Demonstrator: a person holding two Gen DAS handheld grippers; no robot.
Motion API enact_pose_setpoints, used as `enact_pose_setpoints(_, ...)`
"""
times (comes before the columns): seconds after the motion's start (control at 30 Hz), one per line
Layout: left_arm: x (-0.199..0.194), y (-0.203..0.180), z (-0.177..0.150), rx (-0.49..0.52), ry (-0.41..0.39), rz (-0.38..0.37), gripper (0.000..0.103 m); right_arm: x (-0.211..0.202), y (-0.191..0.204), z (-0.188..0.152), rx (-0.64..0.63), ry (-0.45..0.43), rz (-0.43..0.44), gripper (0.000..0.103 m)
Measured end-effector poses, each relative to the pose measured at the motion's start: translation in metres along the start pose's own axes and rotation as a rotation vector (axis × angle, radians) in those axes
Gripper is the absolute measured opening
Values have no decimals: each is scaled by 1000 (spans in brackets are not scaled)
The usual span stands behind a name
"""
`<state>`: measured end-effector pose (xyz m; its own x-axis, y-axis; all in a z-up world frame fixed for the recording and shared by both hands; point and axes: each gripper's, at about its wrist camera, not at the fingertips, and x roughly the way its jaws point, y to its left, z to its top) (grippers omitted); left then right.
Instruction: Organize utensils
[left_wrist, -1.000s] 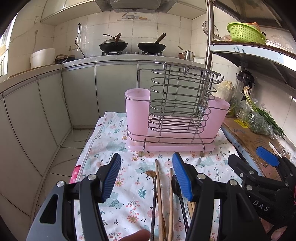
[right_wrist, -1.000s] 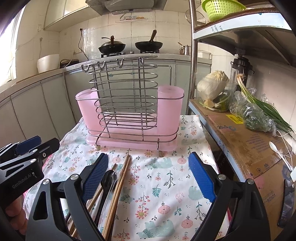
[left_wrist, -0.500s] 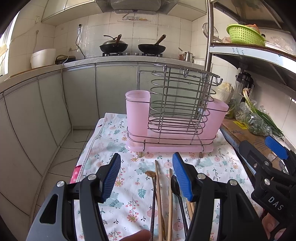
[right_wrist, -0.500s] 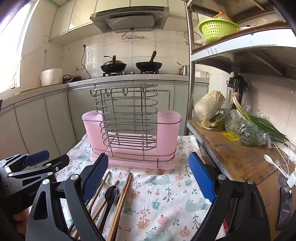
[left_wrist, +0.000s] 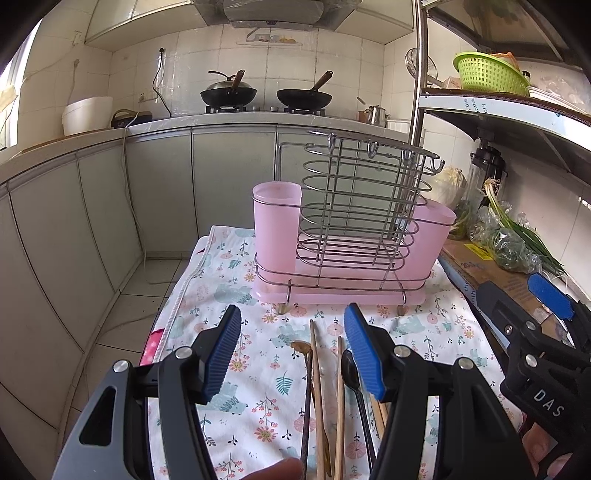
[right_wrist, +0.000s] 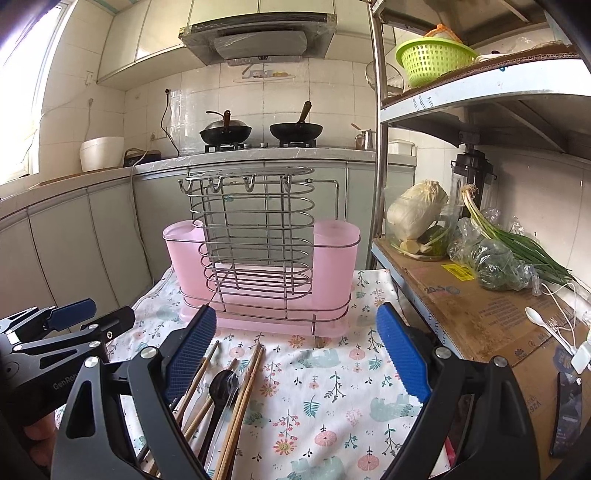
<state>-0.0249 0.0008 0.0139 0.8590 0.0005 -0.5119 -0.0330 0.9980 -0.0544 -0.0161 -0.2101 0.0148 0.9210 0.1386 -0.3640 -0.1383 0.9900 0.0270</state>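
The left tongs (left_wrist: 291, 350) are held wide apart, nothing between the blue pads, above the floral cloth (left_wrist: 258, 384) that covers the worktop. Just in front of the pink utensil rack (left_wrist: 351, 240), a bundle of utensils is laid out on the cloth: a dark-handled spoon (left_wrist: 304, 387), wooden chopsticks (left_wrist: 317, 376) and a black spoon (left_wrist: 351, 369), all lying lengthwise toward the rack and stopping short of its base. The rack itself is seen upright, a wire basket (right_wrist: 255, 236) set between two pink cups, one at each end. To the right of the rack, the right tongs (right_wrist: 295, 354) are also spread wide and hold nothing, with the utensil bundle lying under their left finger. Further right of the rack, a cardboard-covered shelf (right_wrist: 472, 306) is seen, with a cabbage (right_wrist: 417, 210) and green onions (right_wrist: 517, 240) on it.
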Motion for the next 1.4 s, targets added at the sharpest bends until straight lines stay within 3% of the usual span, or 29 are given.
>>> enact_pose_setpoints(0.8, 13, 13, 3, -15, 28, 11, 58, 15, -11, -4, 36, 59, -11, 89)
enact_pose_setpoints(1.13, 48, 45, 8, -103, 185, -91, 58, 39, -28, -16, 89, 193, 57, 89)
enact_pose_setpoints(1.17, 53, 47, 7, -117, 209, -104, 58, 41, -29, -17, 94, 207, 68, 85)
enact_pose_setpoints(1.23, 65, 49, 5, -142, 263, -137, 54, 47, -31, -21, 102, 237, 89, 79)
enact_pose_setpoints(1.4, 94, 49, -6, -161, 389, -177, 27, 62, -34, -30, 128, 310, 141, 58)
